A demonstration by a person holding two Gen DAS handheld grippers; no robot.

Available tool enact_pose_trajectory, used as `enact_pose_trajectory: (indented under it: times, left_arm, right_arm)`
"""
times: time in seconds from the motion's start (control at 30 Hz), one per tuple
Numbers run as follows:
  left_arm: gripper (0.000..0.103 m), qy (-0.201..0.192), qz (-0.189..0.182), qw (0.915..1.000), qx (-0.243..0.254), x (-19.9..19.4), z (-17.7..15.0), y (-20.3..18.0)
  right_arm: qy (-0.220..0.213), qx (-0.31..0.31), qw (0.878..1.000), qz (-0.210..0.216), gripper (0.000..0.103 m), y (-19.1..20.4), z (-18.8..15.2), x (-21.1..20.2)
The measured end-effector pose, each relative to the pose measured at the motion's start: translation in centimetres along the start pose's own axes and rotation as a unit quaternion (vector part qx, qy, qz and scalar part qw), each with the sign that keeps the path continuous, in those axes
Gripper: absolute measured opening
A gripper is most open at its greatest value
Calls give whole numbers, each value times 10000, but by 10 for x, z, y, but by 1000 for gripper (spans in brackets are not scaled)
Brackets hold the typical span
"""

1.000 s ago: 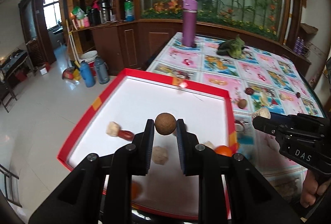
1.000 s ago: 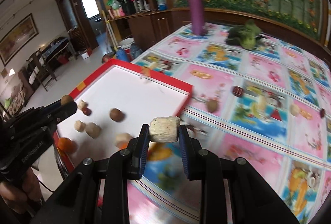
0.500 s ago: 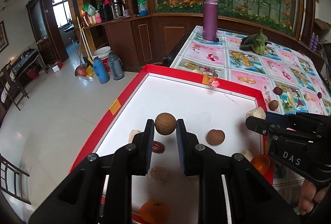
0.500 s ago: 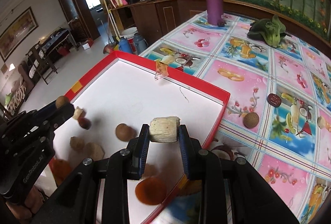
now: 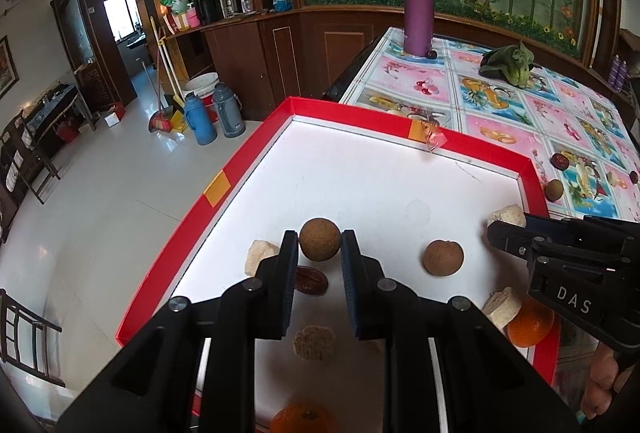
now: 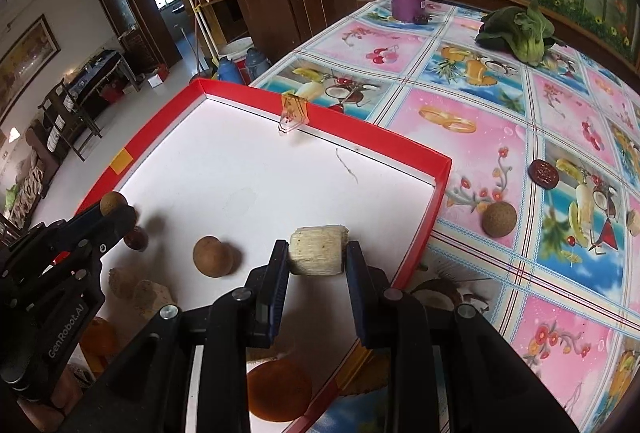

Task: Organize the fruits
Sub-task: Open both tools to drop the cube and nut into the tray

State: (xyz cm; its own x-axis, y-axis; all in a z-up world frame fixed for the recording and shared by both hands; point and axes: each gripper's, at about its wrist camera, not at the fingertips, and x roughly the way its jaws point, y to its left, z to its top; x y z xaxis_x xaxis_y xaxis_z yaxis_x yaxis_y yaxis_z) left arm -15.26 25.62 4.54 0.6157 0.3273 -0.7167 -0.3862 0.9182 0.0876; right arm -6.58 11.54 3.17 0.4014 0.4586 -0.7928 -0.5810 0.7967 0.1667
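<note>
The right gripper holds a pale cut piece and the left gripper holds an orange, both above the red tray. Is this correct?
Not quite. The left gripper holds a round brown fruit, not an orange, as the left wrist view shows. The right gripper does hold the pale cut piece above the red tray.

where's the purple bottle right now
The tall purple insulated bottle stands upright at the far corner of the fruit-print tablecloth, beyond the red-rimmed tray, left of the leafy green vegetable.
</note>
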Motion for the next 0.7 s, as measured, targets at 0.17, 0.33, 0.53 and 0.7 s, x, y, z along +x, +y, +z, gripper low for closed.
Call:
enact_pose_trajectory:
  times: [0.17,0.33,0.53,0.7]
  left_arm:
    - [24,78,65,9999,-16,4,-2,0]
    - [24,124,137,9998,-42,5,-2,0]
    - [59,30,283,9996,-36,-2,-1,-2]
    - [68,-80,275,9996,3,-11,2,-8]
  right_arm:
    - [88,7,9999,50,28,1,0,1]
    - [-13,-91,9999,121,29,5,0,-7]
    - [-207,-71,9995,207,33,-1,1,-22]
    - [-357,17,9992,200,33,-11,-1,-38]
